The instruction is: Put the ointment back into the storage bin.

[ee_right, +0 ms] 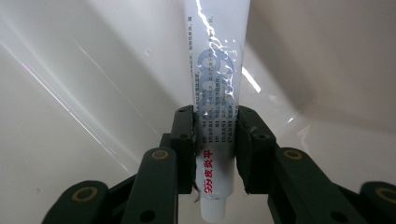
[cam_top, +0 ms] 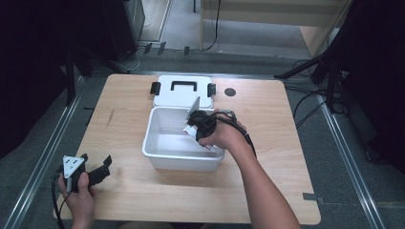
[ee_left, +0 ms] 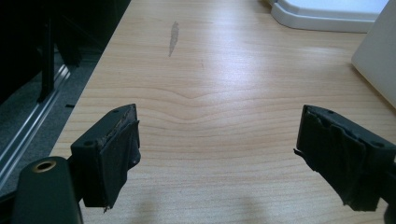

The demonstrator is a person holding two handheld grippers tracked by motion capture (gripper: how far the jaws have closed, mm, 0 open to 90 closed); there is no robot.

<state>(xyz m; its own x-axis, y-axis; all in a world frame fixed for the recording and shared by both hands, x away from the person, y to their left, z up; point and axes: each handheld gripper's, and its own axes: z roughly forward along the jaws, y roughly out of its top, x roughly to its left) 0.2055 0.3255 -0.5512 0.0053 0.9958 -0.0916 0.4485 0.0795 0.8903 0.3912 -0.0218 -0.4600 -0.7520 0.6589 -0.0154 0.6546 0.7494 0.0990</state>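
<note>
Tube point(ee_right: 217, 93) runs off the top edge of the right gripper view, its small print too blurred to read; in the high view the right hand point(cam_top: 224, 135) covers most of the right gripper point(cam_top: 199, 125), tube there too small to identify.

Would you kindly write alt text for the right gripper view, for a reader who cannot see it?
The right gripper has its two black jaws shut on a white tube printed with blue and red text, its cap end toward the camera. Behind the tube are the glossy white inner walls of a plastic bin, streaked with light reflections.
</note>
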